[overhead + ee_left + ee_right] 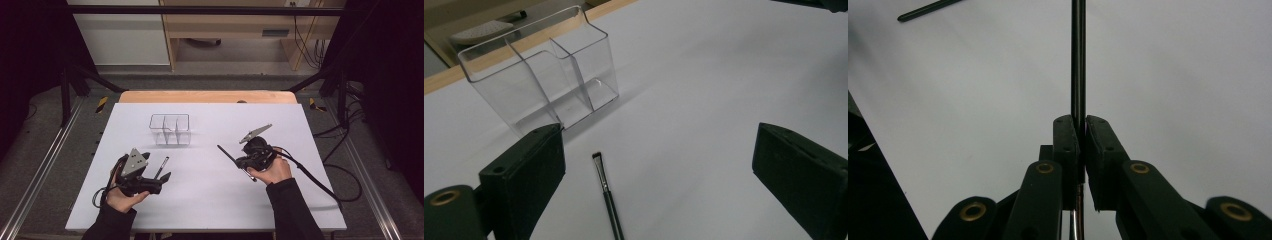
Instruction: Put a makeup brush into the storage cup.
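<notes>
Gripping a thin black brush (227, 154), the right gripper (239, 161) is sitting right of centre in the high view, its jaws pinched tight on the handle. In the right gripper view the brush handle (1078, 60) is running straight up the middle of the frame from between the closed pads (1066, 145), its far end passing out of the top edge. In the high view the dark tip is pointing toward the upper left, and a short piece of the handle is sticking out below the hand toward the lower right. The brush is being held clear of the white table (210, 210).

The left gripper (162, 179) is resting at the lower left of the high view, its jaws standing wide apart with nothing pressed between them. A second brush (162, 167) is lying flat on the table just beside that gripper. In the left gripper view this second brush (606, 195) is lying in the lower middle of the frame between the two open jaws, untouched, its short bristle end pointing toward the top of the frame.

A clear plastic organizer (170, 129) with three compartments is standing upright above centre-left in the high view, well apart from both grippers. In the left gripper view the organizer (539, 75) is filling the upper left, and its compartments are looking empty.
</notes>
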`<state>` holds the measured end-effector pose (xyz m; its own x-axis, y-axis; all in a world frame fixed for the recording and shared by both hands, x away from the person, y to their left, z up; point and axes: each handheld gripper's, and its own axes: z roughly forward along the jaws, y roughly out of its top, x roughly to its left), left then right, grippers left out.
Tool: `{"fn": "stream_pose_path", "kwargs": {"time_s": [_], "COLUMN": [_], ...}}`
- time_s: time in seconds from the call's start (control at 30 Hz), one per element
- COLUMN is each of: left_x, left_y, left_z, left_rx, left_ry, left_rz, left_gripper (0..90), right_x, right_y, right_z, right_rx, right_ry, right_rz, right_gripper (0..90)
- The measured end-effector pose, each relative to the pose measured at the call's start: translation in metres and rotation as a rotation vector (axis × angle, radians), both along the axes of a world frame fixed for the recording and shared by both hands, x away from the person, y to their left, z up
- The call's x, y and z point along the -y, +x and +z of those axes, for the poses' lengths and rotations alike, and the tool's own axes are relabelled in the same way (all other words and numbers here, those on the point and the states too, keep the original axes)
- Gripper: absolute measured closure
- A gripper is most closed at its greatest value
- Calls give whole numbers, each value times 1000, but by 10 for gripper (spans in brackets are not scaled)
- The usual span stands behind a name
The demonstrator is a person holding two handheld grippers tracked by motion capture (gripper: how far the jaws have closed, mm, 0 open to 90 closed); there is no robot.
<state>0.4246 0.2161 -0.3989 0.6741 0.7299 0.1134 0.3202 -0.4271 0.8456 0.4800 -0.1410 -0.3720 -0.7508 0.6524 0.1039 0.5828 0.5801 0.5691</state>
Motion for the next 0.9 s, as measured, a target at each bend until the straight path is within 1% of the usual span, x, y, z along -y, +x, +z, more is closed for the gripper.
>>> {"fn": "stream_pose_path", "kwargs": {"time_s": [0.1,0.23,0.5,0.63,0.9], "left_x": [4,11,22,29,41], "left_y": [0,1,3,5,7], "left_z": [4,9,21,26,30], "left_rx": [15,25,53,66,95], "left_ry": [32,66,158,200,264], "left_rz": [-22,-48,-93,-120,-166], "left_gripper": [59,58,58,58,60], "right_x": [-1,-4,-9,-11,-17], "right_y": [-1,-2,-3,-3,-4], "right_z": [1,3,4,6,9], "right_rx": [-5,-17,-26,-27,-34], "right_ry": [-6,-14,-16,-8,1], "right_rz": [10,27,54,60,85], "right_gripper": [842,842,842,842,842]}}
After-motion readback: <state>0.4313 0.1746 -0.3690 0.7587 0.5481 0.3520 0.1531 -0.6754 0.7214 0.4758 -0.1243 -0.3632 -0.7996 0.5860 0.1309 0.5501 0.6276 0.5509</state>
